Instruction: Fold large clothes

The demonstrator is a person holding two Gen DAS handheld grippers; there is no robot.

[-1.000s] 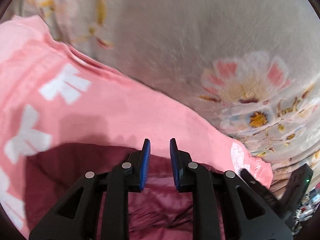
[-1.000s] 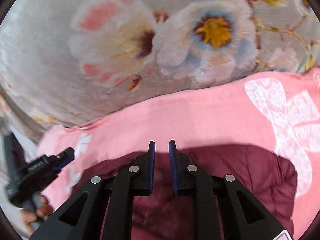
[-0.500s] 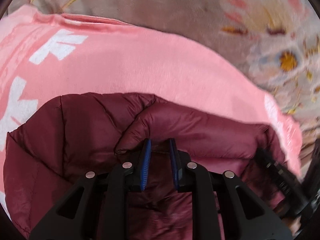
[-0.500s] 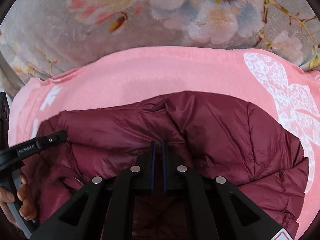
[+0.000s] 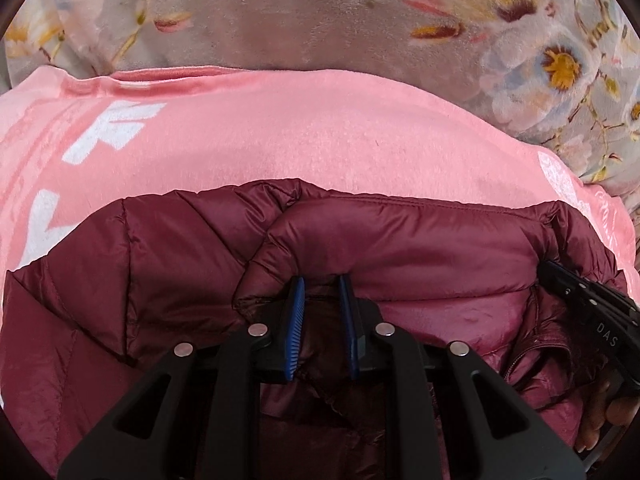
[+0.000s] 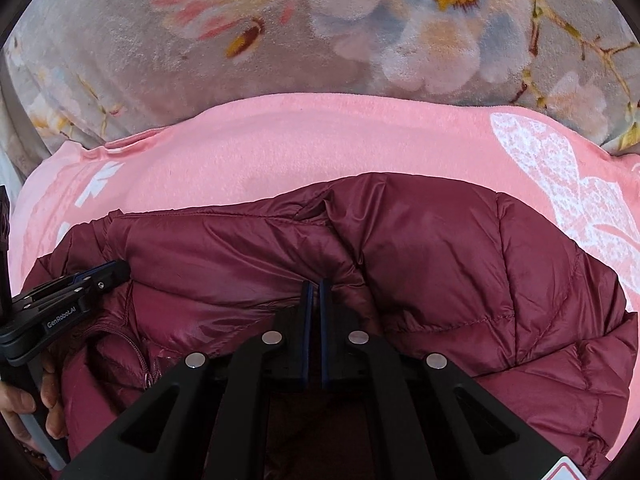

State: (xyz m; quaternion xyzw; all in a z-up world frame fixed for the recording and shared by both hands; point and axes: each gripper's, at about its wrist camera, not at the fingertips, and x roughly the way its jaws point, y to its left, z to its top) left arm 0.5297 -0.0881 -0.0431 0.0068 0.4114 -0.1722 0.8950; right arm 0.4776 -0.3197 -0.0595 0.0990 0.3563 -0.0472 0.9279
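A maroon puffer jacket (image 5: 420, 248) lies on a pink blanket (image 5: 304, 136); it also shows in the right wrist view (image 6: 460, 256). My left gripper (image 5: 321, 286) holds the jacket's collar fabric between its blue pads, jaws a little apart around the thick fold. My right gripper (image 6: 314, 286) is shut tight on the jacket's collar edge. The right gripper shows at the right edge of the left wrist view (image 5: 588, 304). The left gripper shows at the left of the right wrist view (image 6: 72, 300). A zipper (image 6: 140, 356) runs down the jacket's open front.
The pink blanket (image 6: 280, 148) with white prints lies on a grey floral bedspread (image 6: 280, 32), which fills the far side of both views (image 5: 280, 12). A hand (image 6: 24, 404) grips the left tool's handle.
Both grippers have pulled back and down towards the near side with the jacket's collar in them. Much more of the jacket now lies in view on the pink blanket. The right jaws have closed tighter.
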